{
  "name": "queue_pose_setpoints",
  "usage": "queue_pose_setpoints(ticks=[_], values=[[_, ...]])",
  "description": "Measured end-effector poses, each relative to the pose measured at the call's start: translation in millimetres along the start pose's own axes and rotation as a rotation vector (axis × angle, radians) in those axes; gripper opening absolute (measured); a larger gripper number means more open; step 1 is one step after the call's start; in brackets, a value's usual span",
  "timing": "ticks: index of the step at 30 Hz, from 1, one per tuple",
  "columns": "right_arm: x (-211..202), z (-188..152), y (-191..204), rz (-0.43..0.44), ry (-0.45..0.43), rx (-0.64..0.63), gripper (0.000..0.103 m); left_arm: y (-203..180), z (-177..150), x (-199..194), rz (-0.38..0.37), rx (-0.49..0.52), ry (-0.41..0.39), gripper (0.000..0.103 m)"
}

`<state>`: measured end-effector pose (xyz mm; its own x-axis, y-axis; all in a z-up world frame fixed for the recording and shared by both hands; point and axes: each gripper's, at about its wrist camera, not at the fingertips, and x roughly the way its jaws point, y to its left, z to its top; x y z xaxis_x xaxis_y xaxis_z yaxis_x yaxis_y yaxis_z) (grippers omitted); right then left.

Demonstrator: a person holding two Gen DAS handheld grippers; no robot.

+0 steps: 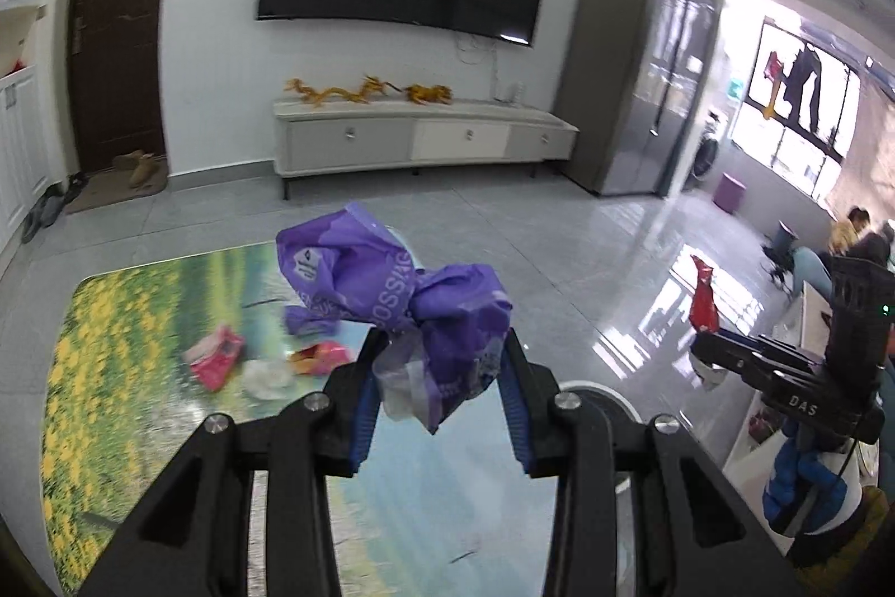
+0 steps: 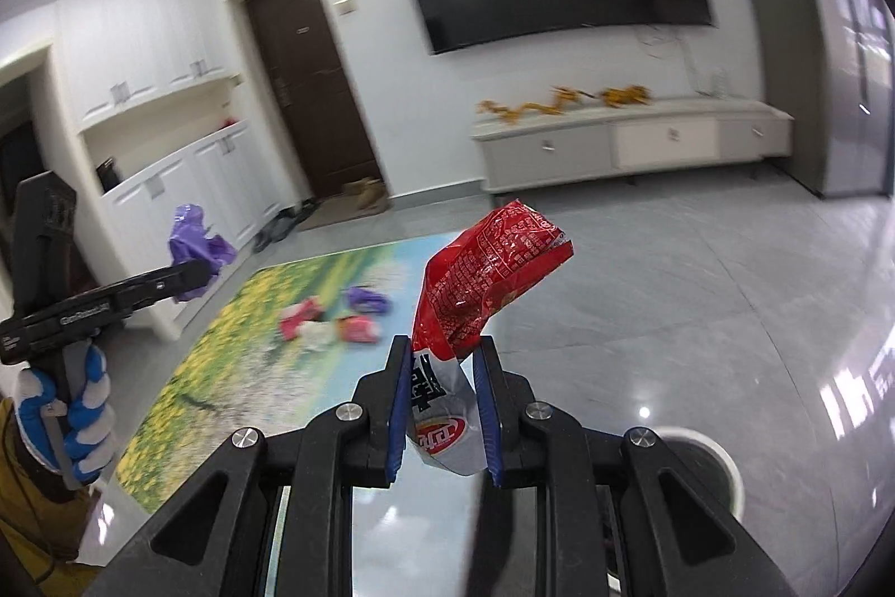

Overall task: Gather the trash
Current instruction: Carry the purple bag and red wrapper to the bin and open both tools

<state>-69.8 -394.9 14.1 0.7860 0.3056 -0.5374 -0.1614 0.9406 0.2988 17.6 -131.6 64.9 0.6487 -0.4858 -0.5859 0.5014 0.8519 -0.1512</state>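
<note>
1. Here, left gripper [image 1: 442,362]: black frame, ribbed blue pads; jaws clamped on a purple wrapper [image 1: 391,283], a crumpled glossy film with a clear plastic scrap at its lower end, held aloft above the mat.
2. Right gripper [image 2: 442,373]: same build; jaws pinching a red snack bag [image 2: 486,283], a creased foil pouch with a silver base, upright and bent over at the top.
3. Floor mat [image 1: 112,345]: flat and glossy, printed with yellow flowers; carries loose pink, white and purple wrappers [image 1: 215,353], blurred.
4. Floor [image 2: 699,289]: grey polished tile.
5. Left hand [image 2: 67,407]: blue-and-white knit glove around the gripper handle.
</note>
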Motion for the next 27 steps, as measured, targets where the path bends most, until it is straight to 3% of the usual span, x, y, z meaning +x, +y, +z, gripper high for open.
queue_pose_setpoints(ticks=[8, 14, 23, 26, 27], values=[[2.1, -47.2, -101.3, -0.114, 0.062, 0.191, 0.021, -100.2, -4.2, 88.2, -0.119, 0.147, 0.159, 0.036], [22.8, -85.6, -166.6, -0.142, 0.147, 0.322, 0.022, -156.8, -23.4, 158.0, -0.189, 0.221, 0.298, 0.037], [60.2, -128.6, -228.5, -0.165, 0.265, 0.459, 0.023, -201.6, -46.5, 242.0, -0.259, 0.244, 0.45, 0.038], [64.7, -136.9, -240.5, -0.181, 0.287, 0.491, 0.031, -208.6, -51.7, 260.9, -0.282, 0.235, 0.486, 0.04], [65.2, -138.1, -241.4, -0.184, 0.291, 0.498, 0.034, -211.7, -53.7, 267.4, -0.288, 0.232, 0.498, 0.045]])
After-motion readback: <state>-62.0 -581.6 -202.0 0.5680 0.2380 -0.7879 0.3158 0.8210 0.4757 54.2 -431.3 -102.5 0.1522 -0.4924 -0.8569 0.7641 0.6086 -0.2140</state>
